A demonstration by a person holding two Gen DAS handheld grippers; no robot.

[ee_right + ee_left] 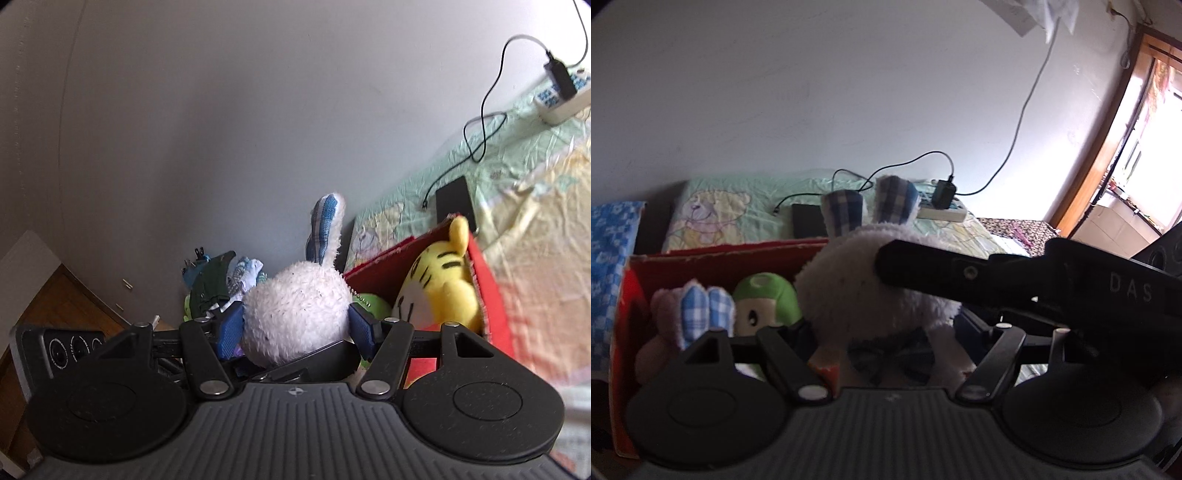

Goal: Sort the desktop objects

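Looking along my left gripper [886,354], I see at far left a blue patterned cloth [611,258], then the red box [713,254] with its open top toward me. Inside it, from left, sit a pink plush [663,314] with blue checked ears and a green plush [764,302]. Next comes the white rabbit [864,288], its two checked ears upright, directly ahead of my left gripper and beside the box's right end. My left fingers are hidden low in the frame, so I cannot tell whether that gripper is spread or closed. A black finger of my right gripper [960,277] crosses in from the right and presses on the rabbit's head. Behind, on the green sheet [768,195], lie a black phone [809,221], a cable and a power strip [945,212] with a charger plugged in.

From my right wrist, a wooden floor [48,299] and a dark device [59,347] show at left, then a heap of clothes [221,280]. My right gripper [297,328] is clamped on the rabbit [295,314], a blue pad [231,328] pressing each side of its head, one ear sticking up. Right of it stands the box [487,280], holding the green plush [371,301] and a yellow tiger [439,284] that leans against its near wall. The phone [456,203] and strip [561,99] lie on the sheet [517,177] at far right.
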